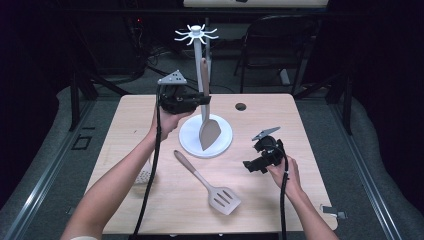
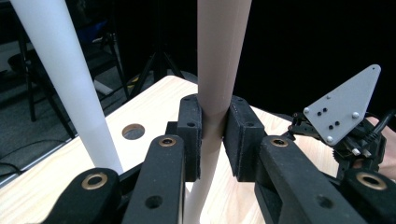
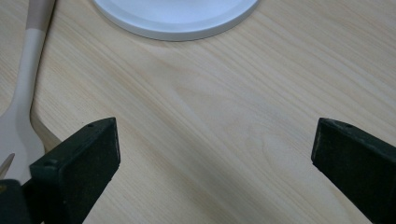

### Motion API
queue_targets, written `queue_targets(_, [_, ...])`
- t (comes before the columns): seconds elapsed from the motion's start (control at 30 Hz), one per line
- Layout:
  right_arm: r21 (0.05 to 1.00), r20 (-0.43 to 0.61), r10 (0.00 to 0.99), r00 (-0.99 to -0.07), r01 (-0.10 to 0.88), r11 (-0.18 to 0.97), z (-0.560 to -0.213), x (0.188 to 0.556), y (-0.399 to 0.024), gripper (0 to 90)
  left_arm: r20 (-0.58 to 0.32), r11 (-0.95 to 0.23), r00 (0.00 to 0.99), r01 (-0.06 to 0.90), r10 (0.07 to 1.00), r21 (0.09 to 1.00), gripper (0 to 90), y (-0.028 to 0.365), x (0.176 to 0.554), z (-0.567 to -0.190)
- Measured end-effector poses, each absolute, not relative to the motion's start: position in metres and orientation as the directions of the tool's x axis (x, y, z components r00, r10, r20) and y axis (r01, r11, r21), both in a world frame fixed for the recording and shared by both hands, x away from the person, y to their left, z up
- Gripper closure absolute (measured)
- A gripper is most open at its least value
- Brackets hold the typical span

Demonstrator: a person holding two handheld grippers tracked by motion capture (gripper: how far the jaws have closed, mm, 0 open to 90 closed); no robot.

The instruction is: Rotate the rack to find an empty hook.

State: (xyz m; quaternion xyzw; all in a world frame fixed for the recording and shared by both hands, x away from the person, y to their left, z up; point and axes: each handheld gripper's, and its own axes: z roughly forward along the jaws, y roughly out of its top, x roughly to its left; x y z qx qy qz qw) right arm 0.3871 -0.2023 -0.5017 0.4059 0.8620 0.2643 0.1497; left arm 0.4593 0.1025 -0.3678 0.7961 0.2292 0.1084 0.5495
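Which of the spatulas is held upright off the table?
The solid spatula clamped by the left gripper beside the stand's pole. The slotted spatula lies flat on the table.

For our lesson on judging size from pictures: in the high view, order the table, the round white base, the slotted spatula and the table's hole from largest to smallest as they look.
1. Table
2. Round white base
3. Slotted spatula: longer than the base is wide, but slimmer, so those two are close
4. Hole

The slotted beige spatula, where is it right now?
In the high view the slotted beige spatula lies flat on the wooden table, in front of the white round stand base.
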Motion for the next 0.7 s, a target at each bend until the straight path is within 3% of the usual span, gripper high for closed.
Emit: queue_targets(0.7, [0.547,-0.057,0.765,-0.641,0.621,0.561,-0.504,0.387,-0.199,2.3,-0.058,-0.295,0.883,0.217,0.466,0.931,77.4,0.086,0.469,-0.343])
